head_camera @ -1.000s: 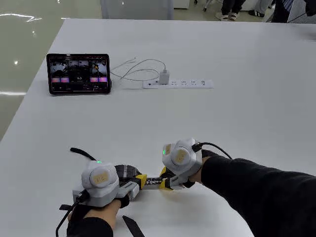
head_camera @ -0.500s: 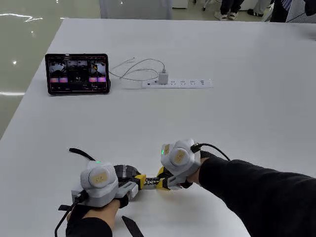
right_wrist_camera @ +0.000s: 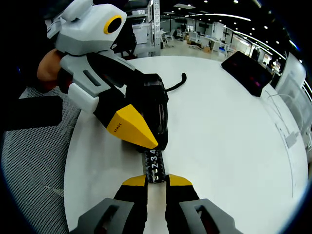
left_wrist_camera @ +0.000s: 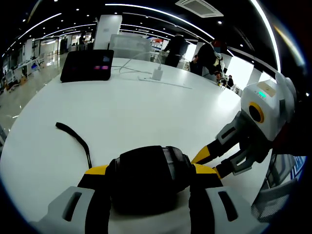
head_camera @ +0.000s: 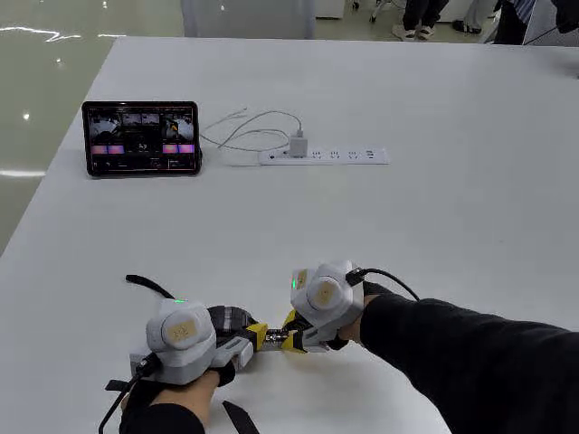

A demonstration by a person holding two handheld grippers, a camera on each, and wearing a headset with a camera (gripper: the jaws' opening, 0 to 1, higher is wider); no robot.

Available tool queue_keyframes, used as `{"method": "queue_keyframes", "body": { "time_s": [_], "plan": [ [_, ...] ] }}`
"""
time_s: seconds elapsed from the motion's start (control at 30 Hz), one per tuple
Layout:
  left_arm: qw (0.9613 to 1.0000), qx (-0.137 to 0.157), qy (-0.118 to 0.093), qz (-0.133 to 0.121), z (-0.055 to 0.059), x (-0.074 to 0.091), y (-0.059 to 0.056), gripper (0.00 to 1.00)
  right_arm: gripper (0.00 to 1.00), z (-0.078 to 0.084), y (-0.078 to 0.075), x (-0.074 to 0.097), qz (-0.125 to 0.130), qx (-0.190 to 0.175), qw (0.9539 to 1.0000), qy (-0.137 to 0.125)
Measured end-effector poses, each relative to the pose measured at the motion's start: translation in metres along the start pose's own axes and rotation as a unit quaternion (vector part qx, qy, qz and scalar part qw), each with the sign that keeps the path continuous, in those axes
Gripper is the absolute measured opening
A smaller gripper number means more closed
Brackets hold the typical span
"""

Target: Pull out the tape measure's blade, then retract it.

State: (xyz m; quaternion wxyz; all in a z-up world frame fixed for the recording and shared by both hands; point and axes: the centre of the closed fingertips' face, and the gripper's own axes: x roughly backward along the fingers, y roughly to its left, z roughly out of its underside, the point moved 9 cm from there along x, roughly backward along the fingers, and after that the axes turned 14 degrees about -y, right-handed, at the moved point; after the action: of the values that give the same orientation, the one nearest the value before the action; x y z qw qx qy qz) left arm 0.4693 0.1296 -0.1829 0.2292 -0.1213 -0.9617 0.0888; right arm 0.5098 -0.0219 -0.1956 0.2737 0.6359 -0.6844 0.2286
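looks like the right fingers [right_wrist_camera: 135, 181], pinched shut on the blade [right_wrist_camera: 153, 163], are creeping back toward the tape measure case [left_wrist_camera: 148, 178] that the left fingers [left_wrist_camera: 96, 170] are clamping, so retraction's nearly done.

Open-plan office/lab: white table [head_camera: 434, 108], ceiling strip lights [left_wrist_camera: 146, 9], desks [right_wrist_camera: 204, 39] in bkgd.

Brightly lit from overhead; glare streaks on the floor [head_camera: 36, 90]; faint shadows on the table [head_camera: 407, 235]; fisheye-bent edges.
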Motion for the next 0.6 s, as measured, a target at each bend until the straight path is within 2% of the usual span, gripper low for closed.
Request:
{"method": "queue_keyframes", "body": {
  "time_s": [0.3, 0.6],
  "plan": [
    [1.0, 0.001, 0.001, 0.001, 0.0, 0.0, 0.0, 0.6, 0.09, -0.011, 0.003, -0.012, -0.001, 0.002, 0.9999, -0.012],
    [1.0, 0.003, 0.001, 0.001, 0.0, 0.0, 0.0, 0.6, 0.09, -0.014, 0.003, -0.015, -0.002, -0.002, 0.9999, -0.016]
  ]
}}
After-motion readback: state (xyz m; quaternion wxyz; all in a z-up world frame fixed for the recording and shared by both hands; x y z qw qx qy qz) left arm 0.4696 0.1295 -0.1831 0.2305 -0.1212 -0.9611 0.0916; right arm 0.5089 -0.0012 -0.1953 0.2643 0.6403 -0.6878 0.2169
